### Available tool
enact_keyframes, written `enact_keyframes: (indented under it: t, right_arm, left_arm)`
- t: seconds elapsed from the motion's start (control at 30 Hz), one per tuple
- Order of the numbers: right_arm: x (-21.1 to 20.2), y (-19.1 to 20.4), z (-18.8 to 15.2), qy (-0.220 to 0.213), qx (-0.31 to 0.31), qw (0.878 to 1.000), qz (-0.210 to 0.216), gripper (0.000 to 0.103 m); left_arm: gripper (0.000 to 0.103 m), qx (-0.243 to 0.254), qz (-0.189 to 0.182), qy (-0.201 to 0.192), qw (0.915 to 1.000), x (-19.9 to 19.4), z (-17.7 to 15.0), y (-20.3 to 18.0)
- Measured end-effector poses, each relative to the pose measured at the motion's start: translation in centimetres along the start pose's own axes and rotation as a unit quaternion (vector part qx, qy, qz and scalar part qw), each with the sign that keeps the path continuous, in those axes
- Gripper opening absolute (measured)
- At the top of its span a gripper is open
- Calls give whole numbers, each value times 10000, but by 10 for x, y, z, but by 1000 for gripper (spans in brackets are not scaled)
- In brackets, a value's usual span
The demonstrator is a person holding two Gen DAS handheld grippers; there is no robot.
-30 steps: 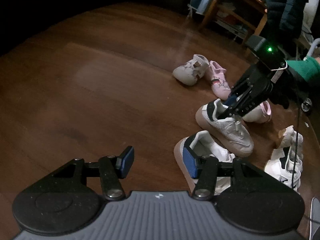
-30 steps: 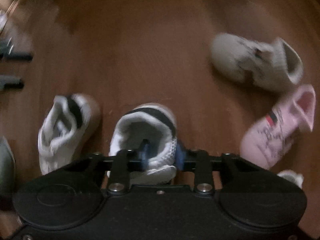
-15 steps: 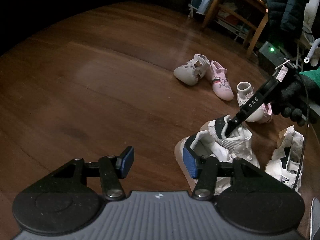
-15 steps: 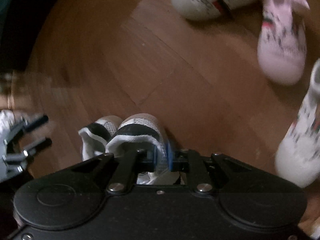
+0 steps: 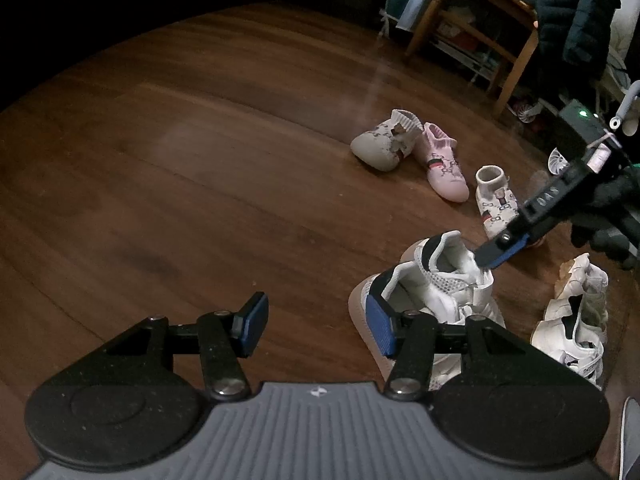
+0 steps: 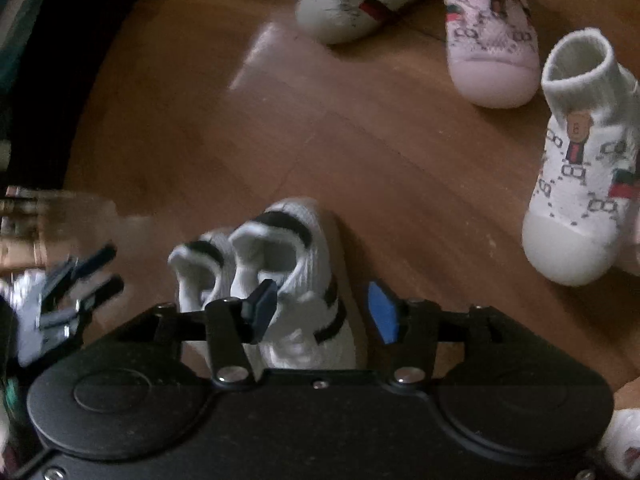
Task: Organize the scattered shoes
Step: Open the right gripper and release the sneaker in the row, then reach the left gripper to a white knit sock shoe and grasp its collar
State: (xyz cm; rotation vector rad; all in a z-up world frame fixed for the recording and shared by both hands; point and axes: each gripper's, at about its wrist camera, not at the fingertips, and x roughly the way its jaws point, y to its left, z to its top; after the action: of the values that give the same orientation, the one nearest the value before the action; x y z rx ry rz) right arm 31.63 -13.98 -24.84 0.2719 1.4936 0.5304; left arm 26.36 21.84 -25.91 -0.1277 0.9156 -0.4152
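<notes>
Two white sneakers with black heel bands stand side by side on the wood floor: one (image 6: 296, 280) under my right gripper (image 6: 322, 312), the other (image 6: 200, 272) to its left. The right gripper is open, its left finger over the shoe's opening. In the left wrist view the pair (image 5: 444, 284) sits by my open, empty left gripper (image 5: 316, 324), with the right gripper (image 5: 504, 246) just above it. A grey patterned baby shoe (image 5: 384, 140), a pink one (image 5: 442, 164) and a white sock shoe (image 5: 498, 204) lie farther back.
Another white shoe (image 5: 576, 320) stands at the right of the pair. A wooden table (image 5: 476, 8) with shelves and a dark jacket (image 5: 576, 12) stand at the far right. Bare wood floor (image 5: 200, 160) spreads to the left.
My right gripper carried the sneaker toward the left gripper, set it beside the other sneaker and opened, letting it go. The left gripper has not moved.
</notes>
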Motion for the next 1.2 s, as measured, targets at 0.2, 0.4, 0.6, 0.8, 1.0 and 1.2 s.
enact_keyframes:
  t: [0.2, 0.4, 0.6, 0.8, 1.0, 1.2]
  right_arm:
    - [-19, -14, -18, -197, -234, 9995, -58, 59]
    - [22, -20, -25, -304, -552, 9975, 309, 59]
    - [57, -3, -23, -486, -842, 9914, 871, 64]
    - [59, 8, -22, -440, -1195, 9876, 917, 70]
    - [64, 5, -17, -519, -1052, 9868, 1117, 74]
    - [41, 0, -13, -436, -1203, 9870, 969, 74]
  left_arm:
    - [53, 119, -259, 259, 9993, 14, 0, -19]
    - [53, 408, -728, 1237, 9888, 28, -20, -39]
    - [54, 390, -954, 1638, 9811, 54, -43, -60]
    - [61, 135, -1020, 1549, 9826, 59, -44, -60]
    - [61, 47, -1136, 1759, 9778, 59, -46, -61]
    - [61, 129, -1074, 1792, 9779, 54, -44, -58]
